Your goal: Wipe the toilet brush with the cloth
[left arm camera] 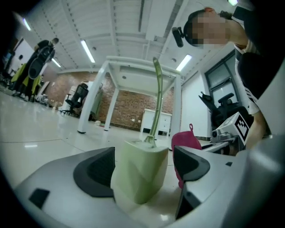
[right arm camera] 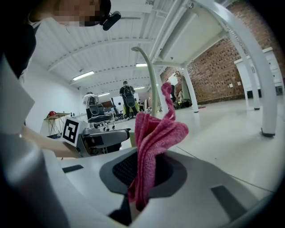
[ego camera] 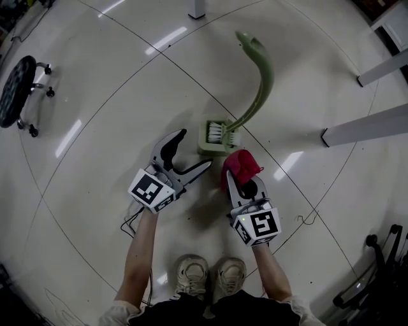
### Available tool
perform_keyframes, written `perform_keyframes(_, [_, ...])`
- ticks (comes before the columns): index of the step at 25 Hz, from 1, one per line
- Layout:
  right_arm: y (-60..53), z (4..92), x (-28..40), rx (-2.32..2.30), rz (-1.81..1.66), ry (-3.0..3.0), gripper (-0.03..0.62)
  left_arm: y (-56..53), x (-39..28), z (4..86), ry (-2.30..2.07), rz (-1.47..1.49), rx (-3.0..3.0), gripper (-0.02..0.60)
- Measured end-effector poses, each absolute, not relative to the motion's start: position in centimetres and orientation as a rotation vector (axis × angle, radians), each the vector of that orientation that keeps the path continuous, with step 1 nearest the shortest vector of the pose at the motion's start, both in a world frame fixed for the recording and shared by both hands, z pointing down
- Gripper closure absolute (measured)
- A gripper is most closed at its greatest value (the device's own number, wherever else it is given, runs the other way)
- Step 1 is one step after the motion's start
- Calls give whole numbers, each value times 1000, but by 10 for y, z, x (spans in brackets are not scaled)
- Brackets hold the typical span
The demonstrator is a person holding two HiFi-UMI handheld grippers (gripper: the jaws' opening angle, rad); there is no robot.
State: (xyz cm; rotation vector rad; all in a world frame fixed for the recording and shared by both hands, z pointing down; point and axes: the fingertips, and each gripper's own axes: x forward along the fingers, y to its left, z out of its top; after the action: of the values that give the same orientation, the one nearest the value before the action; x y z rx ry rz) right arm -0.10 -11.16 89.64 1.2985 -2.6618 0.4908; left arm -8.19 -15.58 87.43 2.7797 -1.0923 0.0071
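A pale green toilet brush stands in its square green holder (ego camera: 215, 137) on the floor, with its curved handle (ego camera: 262, 76) rising away from me. My left gripper (ego camera: 194, 149) is open just left of the holder. In the left gripper view the holder (left arm camera: 140, 171) sits in the gap ahead of the two pads, and neither pad presses on it. My right gripper (ego camera: 237, 181) is shut on a red cloth (ego camera: 241, 164), which hangs right beside the holder. The cloth (right arm camera: 153, 147) is pinched between the right jaws, with the brush handle (right arm camera: 152, 84) behind it.
A black wheeled stool (ego camera: 17, 89) stands at the far left. White table legs (ego camera: 366, 126) lie to the right and another leg (ego camera: 196, 8) at the top. A thin cable (ego camera: 131, 223) runs on the floor by my left arm. My shoes (ego camera: 207, 275) are below.
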Motion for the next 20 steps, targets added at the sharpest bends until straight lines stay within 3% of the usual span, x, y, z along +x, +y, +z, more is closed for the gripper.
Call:
perform_keyframes(11, [-120, 904, -7, 1294, 489, -2637, 562, -194, -55, 855, -740, 168, 3006, 160])
perform_keyframes(20, [-124, 910, -12, 1286, 507, -2634, 562, -195, -45, 860, -589, 77, 2947, 154])
